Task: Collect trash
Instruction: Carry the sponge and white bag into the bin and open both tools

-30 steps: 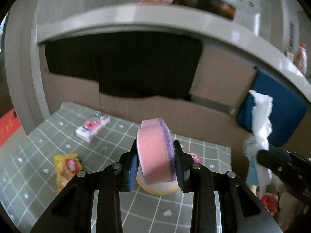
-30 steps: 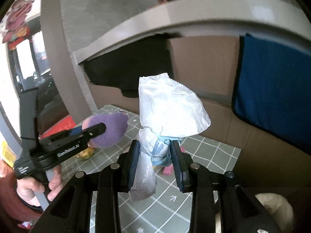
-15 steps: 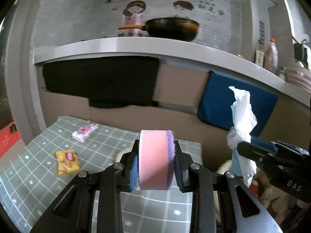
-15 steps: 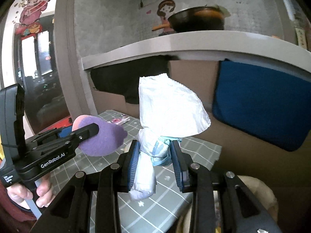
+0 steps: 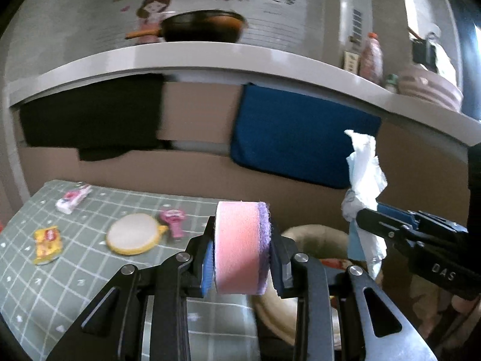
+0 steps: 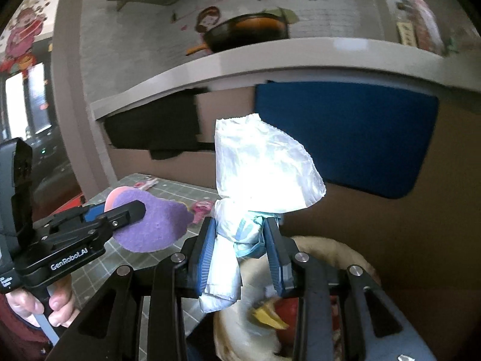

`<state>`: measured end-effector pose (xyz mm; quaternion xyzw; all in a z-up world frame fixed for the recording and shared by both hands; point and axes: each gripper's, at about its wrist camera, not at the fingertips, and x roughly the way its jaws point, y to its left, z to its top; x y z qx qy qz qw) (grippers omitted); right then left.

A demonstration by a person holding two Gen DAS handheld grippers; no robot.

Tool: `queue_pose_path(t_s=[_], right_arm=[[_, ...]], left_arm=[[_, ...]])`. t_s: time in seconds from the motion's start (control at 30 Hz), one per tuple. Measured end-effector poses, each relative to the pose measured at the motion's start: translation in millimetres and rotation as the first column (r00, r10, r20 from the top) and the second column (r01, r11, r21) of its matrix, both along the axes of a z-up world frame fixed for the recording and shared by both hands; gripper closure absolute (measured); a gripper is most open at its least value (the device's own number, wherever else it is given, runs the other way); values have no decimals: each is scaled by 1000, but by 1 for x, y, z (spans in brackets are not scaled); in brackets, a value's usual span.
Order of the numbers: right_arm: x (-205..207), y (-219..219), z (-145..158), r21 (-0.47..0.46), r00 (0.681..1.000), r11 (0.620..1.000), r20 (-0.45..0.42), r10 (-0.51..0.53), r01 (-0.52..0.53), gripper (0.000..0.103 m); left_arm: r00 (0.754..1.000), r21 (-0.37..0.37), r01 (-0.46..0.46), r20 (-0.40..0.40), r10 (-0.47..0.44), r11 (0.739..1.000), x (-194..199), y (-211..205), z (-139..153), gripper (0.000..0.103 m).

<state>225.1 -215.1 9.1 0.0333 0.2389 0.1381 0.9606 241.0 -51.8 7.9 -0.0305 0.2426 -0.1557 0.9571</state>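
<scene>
My left gripper [image 5: 242, 255] is shut on a pink and purple sponge [image 5: 237, 246], held above the right edge of the grid-patterned mat [image 5: 75, 270]. My right gripper [image 6: 240, 252] is shut on a crumpled white tissue wad [image 6: 264, 174] with a bit of blue in it, held over a cream-lined trash bin [image 6: 330, 249] that holds red and yellow scraps. The tissue wad [image 5: 365, 180] and the bin [image 5: 318, 234] also show in the left wrist view. The sponge [image 6: 150, 225] in the left gripper shows at the left of the right wrist view.
On the mat lie a yellow snack wrapper [image 5: 48, 243], a white and pink packet [image 5: 73, 200], a round cream and yellow pad [image 5: 135, 237] and a small pink item [image 5: 173, 219]. Behind stands a cardboard wall with a blue cloth [image 5: 294, 138] under a white counter [image 5: 210, 57].
Both grippers have moved right and up, away from the mat and toward the bin. The bin has come into view under the right gripper. Both grips are unchanged.
</scene>
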Motion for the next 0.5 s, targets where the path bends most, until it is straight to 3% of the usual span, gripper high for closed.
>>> queue_pose_path(t_s=[0.5], right_arm=[[17,-58,-53,52,989,994,-113,-94,100,73]], left_arm=[[989,26,116,-92,-114,993,25,-58,-35,72]])
